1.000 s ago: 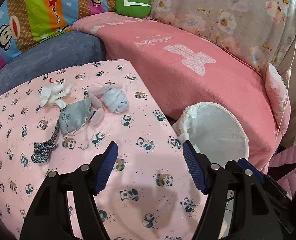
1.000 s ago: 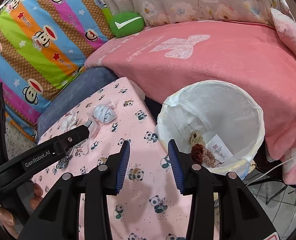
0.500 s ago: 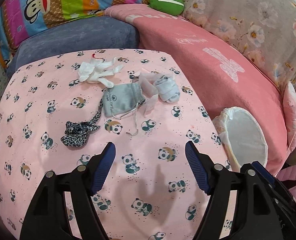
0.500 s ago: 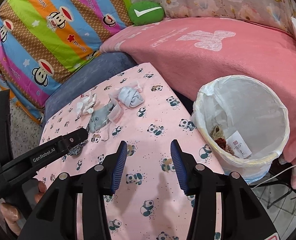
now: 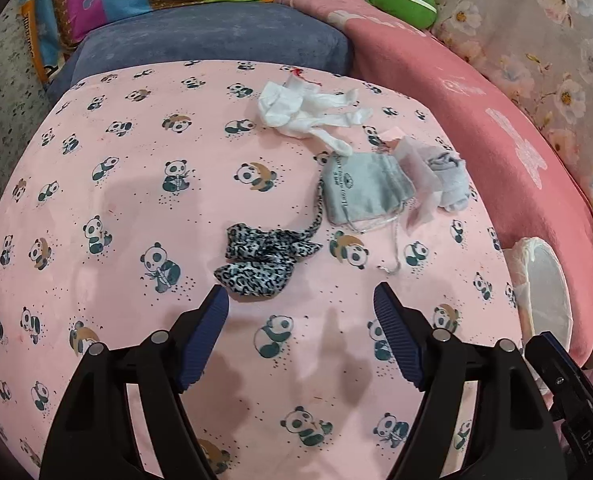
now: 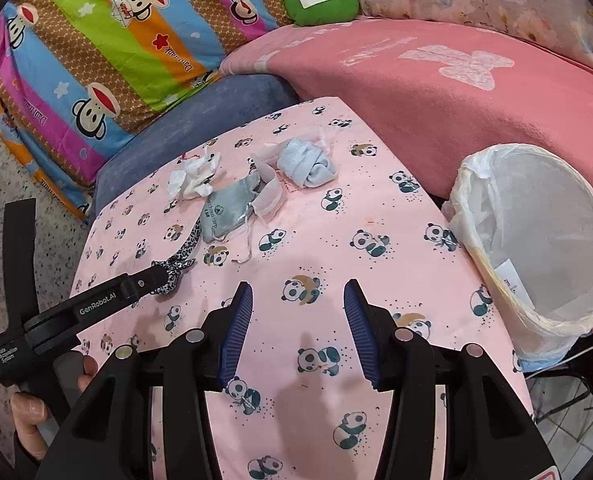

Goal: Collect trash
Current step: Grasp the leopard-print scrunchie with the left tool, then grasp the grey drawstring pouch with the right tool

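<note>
Some trash already lies in the bin (image 6: 536, 240), but four scraps (image 5: 336, 184) remain on the table (image 5: 96, 208), left gripper (image 5: 300, 304) nearest them, jaws just widened, right gripper (image 6: 298, 308) likewise empty-jawed.

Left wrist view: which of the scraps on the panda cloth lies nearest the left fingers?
The leopard-print fabric strip, just ahead of the fingertips; the others lie farther back.

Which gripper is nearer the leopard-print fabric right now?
Left. The left gripper hovers just short of the leopard-print fabric, jaws open. The right gripper sits farther off, toward the bin.
</note>
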